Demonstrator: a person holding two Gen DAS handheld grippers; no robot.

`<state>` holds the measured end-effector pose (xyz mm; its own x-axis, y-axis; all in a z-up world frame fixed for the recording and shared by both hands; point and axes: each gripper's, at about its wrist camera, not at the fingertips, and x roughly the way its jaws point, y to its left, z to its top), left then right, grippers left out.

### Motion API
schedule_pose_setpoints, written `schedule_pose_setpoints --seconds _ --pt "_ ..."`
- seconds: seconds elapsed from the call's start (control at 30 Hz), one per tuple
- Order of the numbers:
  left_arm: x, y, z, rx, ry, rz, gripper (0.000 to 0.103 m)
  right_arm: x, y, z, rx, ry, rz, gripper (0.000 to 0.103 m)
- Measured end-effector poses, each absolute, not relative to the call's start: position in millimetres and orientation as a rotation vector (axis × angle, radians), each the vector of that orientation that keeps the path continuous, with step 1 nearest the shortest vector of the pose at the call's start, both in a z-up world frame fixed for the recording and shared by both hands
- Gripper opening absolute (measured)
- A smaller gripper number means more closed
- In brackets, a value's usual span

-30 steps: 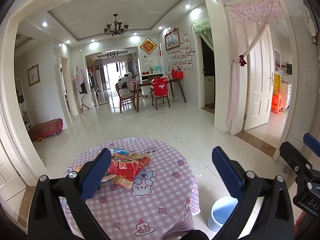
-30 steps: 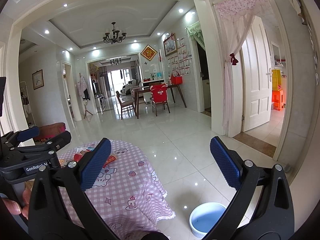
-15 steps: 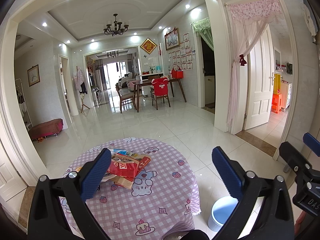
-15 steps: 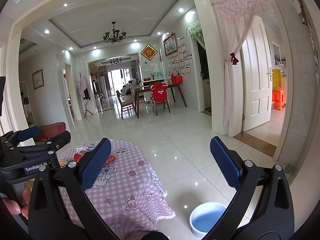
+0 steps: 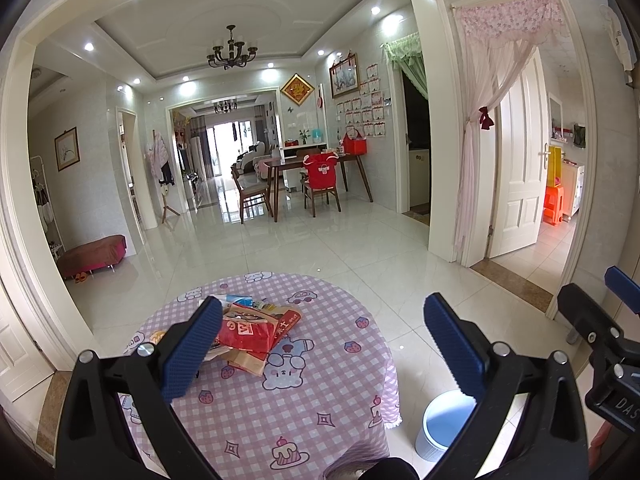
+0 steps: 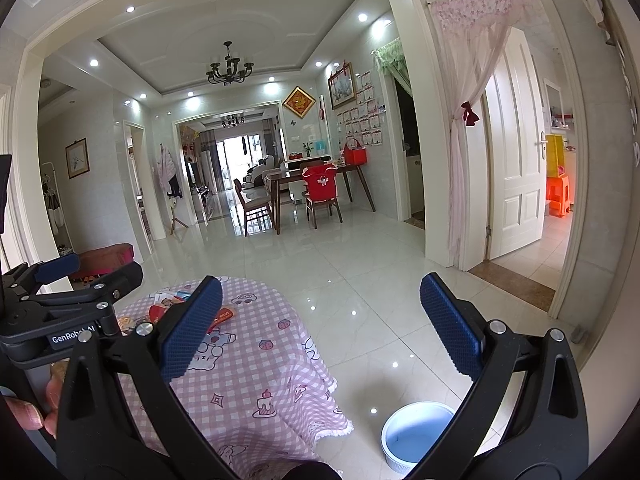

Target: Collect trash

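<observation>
Nothing moved since prior frames | left gripper (image 5: pixel 322 346) spread, empty; right gripper (image 6: pixel 320 328) spread, empty | wrapper pile (image 5: pixel 250 326) on checked tablecloth (image 5: pixel 304 396); blue bin (image 6: pixel 416 434) on floor beside table

Heap of red and tan wrappers (image 5: pixel 250 330) on the checked tablecloth — light-blue bin (image 5: pixel 446 420) beside, upright.

Wrappers (image 5: pixel 256 330) heaped on the round table (image 5: pixel 320 408), bin (image 5: pixel 444 424) on the floor at its right.
</observation>
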<state>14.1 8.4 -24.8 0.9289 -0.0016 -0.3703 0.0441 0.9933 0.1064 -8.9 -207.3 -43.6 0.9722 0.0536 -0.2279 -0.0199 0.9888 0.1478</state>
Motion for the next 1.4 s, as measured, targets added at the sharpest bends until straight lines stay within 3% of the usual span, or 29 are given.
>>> schedule_pose_setpoints --seconds 1.4 --pt "25.1 27.0 -30.1 0.096 0.426 -0.008 0.099 9.9 -196.4 -50.8 0.155 0.285 0.110 0.097"
